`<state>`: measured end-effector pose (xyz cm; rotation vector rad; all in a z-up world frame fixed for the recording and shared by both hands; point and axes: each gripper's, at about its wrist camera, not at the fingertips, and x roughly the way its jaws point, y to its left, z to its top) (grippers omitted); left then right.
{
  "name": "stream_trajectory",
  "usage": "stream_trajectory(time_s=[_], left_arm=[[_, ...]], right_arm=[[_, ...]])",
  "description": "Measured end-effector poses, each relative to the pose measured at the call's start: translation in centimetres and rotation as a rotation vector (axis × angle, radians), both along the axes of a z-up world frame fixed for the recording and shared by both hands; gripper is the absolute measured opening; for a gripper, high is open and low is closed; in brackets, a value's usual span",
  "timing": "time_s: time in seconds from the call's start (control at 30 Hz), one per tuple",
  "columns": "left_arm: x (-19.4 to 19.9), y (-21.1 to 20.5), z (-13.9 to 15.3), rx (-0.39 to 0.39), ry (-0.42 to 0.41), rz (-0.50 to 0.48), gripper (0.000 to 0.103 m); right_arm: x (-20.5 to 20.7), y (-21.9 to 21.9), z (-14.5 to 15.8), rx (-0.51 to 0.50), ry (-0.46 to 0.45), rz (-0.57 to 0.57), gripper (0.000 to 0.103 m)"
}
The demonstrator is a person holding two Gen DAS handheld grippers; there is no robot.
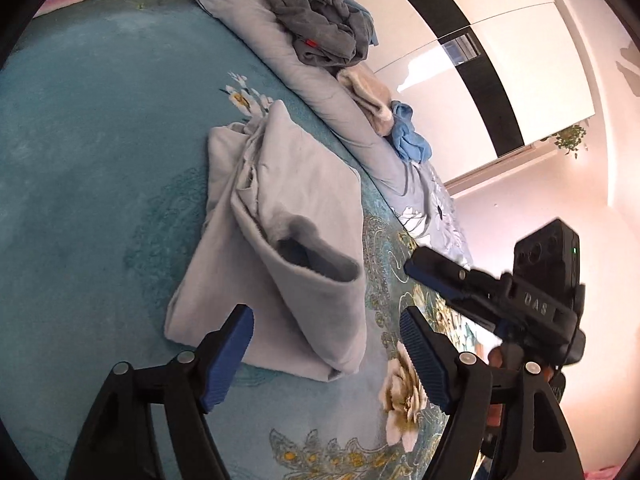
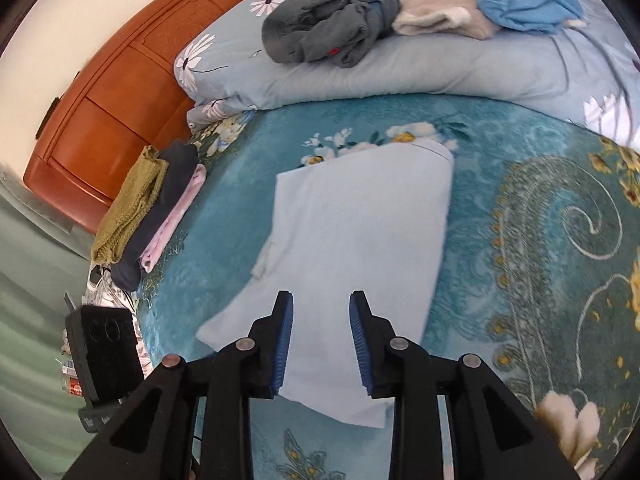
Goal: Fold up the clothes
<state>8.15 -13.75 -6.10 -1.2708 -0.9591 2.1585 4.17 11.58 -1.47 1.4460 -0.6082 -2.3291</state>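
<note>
A pale grey-blue garment [image 1: 280, 240] lies folded lengthwise on the teal flowered bedspread [image 1: 100, 160], one open cuff facing me. My left gripper [image 1: 326, 320] hovers open over its near end, the blue pads wide apart and off the cloth. In the right wrist view the same garment [image 2: 360, 220] looks like a smooth folded rectangle. My right gripper [image 2: 320, 300] stands over its near edge, its jaws a little apart with nothing pinched between them. The right gripper [image 1: 420, 270] also shows at the right of the left wrist view, beside the garment.
A rolled light-blue quilt [image 2: 440, 72] lies across the far side and carries crumpled grey clothes [image 2: 328, 28], a beige piece [image 2: 440, 16] and a blue piece [image 2: 524, 4]. A stack of folded clothes [image 2: 148, 208] sits at the bed's left edge by the wooden headboard [image 2: 112, 80].
</note>
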Motion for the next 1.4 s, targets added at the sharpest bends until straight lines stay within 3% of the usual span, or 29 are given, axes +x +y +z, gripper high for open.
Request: stream_trajectory(time_s=[0.07, 0.1, 0.17, 0.2, 0.23, 0.27, 0.43, 0.57, 0.77, 0.9, 1.03, 1.1, 1.3, 1.4], left_arm=[[-0.4, 0.5, -0.1, -0.025, -0.007, 0.018, 0.076], [-0.5, 0.6, -0.2, -0.033, -0.009, 0.027, 0.069], [-0.1, 0.3, -0.6, -0.025, -0.012, 0.040, 0.043], [0.0, 0.0, -0.9, -0.021, -0.015, 0.046, 0.023], [0.1, -0.3, -1.3, -0.019, -0.020, 0.056, 0.008], [0.2, -0.7, -1.6, -0.017, -0.024, 0.065, 0.007], [0.4, -2.3, -4.2, -0.014, -0.081, 0.114, 0.005], [0.5, -3.1, -6.5, 0.057, -0.129, 0.137, 0.009], [1.9, -4.6, -5.4, 0.079, -0.101, 0.151, 0.013], [3.3, -6.3, -4.2, 0.068, -0.071, 0.190, 0.022], [3.9, -7.7, -3.6, 0.078, -0.054, 0.217, 0.024], [4.3, -8.3, -3.6, 0.082, -0.054, 0.226, 0.027], [5.0, -8.8, -3.8, 0.078, -0.071, 0.226, 0.027], [5.2, -8.8, -3.7, 0.070, -0.074, 0.213, 0.028]], right_arm=[[1.1, 1.4, -0.7, -0.014, -0.013, -0.019, 0.031], [1.5, 1.9, -1.1, -0.020, -0.019, -0.026, 0.031], [2.3, 2.9, -1.9, -0.033, -0.029, -0.041, 0.032], [2.7, 3.3, -2.3, -0.043, -0.034, -0.049, 0.032], [3.0, 3.6, -2.7, -0.055, -0.039, -0.056, 0.032], [3.4, 3.8, -3.2, -0.069, -0.043, -0.061, 0.032], [4.9, 3.8, -5.8, -0.139, -0.069, -0.062, 0.032], [5.5, 3.1, -7.8, -0.197, -0.106, -0.058, 0.040], [5.6, 2.4, -8.9, -0.255, -0.116, -0.102, 0.044], [5.8, 1.6, -8.9, -0.264, -0.108, -0.119, 0.044], [6.2, 1.1, -9.8, -0.314, -0.125, -0.159, 0.029], [6.3, 1.2, -10.1, -0.343, -0.118, -0.181, 0.016], [6.7, 2.5, -9.3, -0.417, -0.059, -0.172, 0.008], [6.9, 4.9, -7.7, -0.394, -0.024, -0.174, 0.008]])
